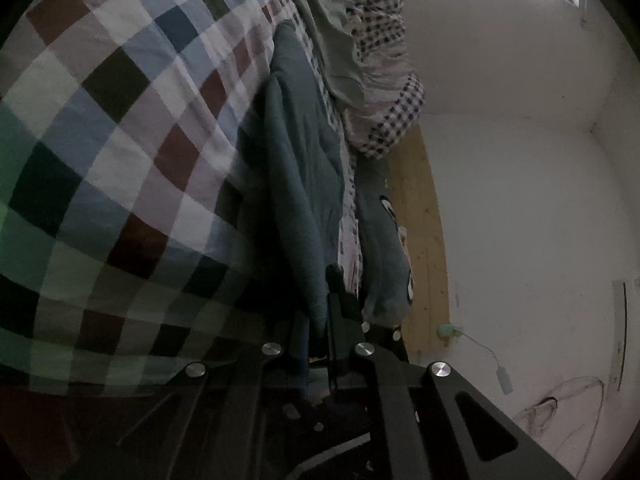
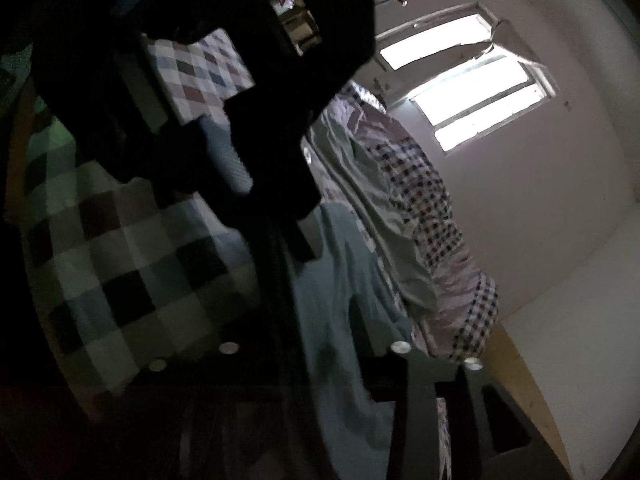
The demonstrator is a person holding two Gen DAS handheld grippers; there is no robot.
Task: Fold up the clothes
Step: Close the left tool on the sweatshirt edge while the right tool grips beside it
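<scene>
Black jaws of the left gripper pinch the teal garment above the checked bedspread, while the right gripper stands parted, so holding the hem taut should keep the fold square.

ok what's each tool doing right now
left tool: shut on the teal garment
right tool: open, teal garment between its fingers, not gripped

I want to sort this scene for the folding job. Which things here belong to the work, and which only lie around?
For the job:
- teal garment
- left gripper, shut on the garment's edge
- right gripper

Lying about:
- checkered bedcover
- crumpled plaid blanket
- wooden bed frame
- window
</scene>
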